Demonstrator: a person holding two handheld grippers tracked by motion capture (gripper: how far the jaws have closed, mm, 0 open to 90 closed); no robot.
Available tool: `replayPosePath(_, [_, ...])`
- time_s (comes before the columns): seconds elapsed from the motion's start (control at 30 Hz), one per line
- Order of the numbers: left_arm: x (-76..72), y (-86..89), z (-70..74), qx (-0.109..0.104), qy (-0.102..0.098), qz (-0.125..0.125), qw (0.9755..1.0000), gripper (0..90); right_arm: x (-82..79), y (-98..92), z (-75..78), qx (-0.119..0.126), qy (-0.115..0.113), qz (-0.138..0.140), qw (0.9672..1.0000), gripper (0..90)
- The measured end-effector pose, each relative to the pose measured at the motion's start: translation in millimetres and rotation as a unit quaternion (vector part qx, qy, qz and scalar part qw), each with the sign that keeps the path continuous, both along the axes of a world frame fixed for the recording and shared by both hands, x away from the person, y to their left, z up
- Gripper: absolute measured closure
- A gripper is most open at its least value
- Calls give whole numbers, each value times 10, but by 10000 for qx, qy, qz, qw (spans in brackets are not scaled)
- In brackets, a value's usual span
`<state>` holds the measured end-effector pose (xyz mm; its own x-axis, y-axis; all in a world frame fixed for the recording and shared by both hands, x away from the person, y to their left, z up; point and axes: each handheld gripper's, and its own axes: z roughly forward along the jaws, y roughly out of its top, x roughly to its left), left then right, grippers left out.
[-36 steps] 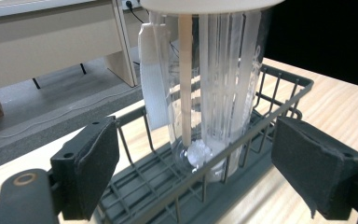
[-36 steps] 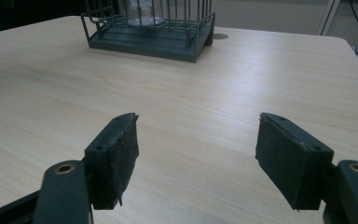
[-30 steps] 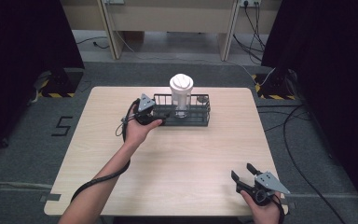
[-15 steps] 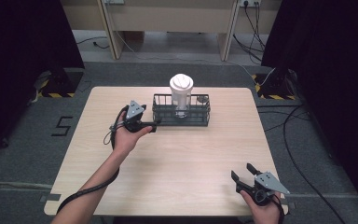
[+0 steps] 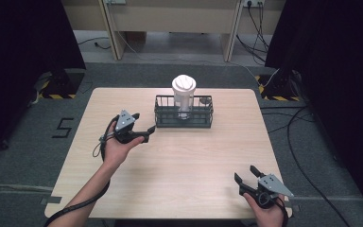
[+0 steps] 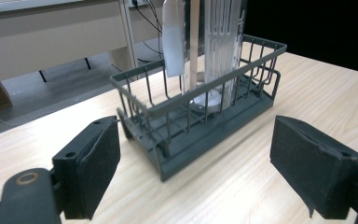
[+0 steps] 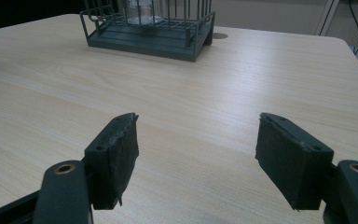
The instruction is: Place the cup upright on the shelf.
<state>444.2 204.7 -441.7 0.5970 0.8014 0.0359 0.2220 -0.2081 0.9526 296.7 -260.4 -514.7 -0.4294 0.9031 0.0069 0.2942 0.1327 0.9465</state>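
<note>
A wire basket holding a clear lidded cup sits on the wooden table. The left gripper, jaws spread wide and empty, hovers just beside the basket. The right gripper, also spread and empty, rests well apart near the table's front edge.

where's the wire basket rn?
In the high view the wire basket sits at the table's far middle, holding an upright clear lidded cup. The open left gripper is just off its left end, not touching.

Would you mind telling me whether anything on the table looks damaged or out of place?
Nothing is spilled or toppled: the cup stands upright inside the wire basket. The one oddity is wear on the right gripper, whose black pads look frayed along their edges.
</note>
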Motion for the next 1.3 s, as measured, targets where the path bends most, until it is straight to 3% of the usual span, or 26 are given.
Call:
replayPosePath(0.47, [-382, 302, -159, -24, 21, 130, 9999, 157, 0, 5, 0, -27, -11, -4, 10000, 303])
replayPosePath(0.8, [-677, 585, -355, -79, 148, 418, 9990, 159, -2, 7, 0, -43, -18, -1, 10000, 302])
replayPosePath(1.1, [-889, 781, -641, -214, 482, 740, 9959, 162, -3, 16, 0, -65, -16, -9, 10000, 303])
replayPosePath(1.3, [-956, 810, -659, -254, 414, 907, 9947, 163, -2, 15, -1, -61, -21, 2, 10000, 303])
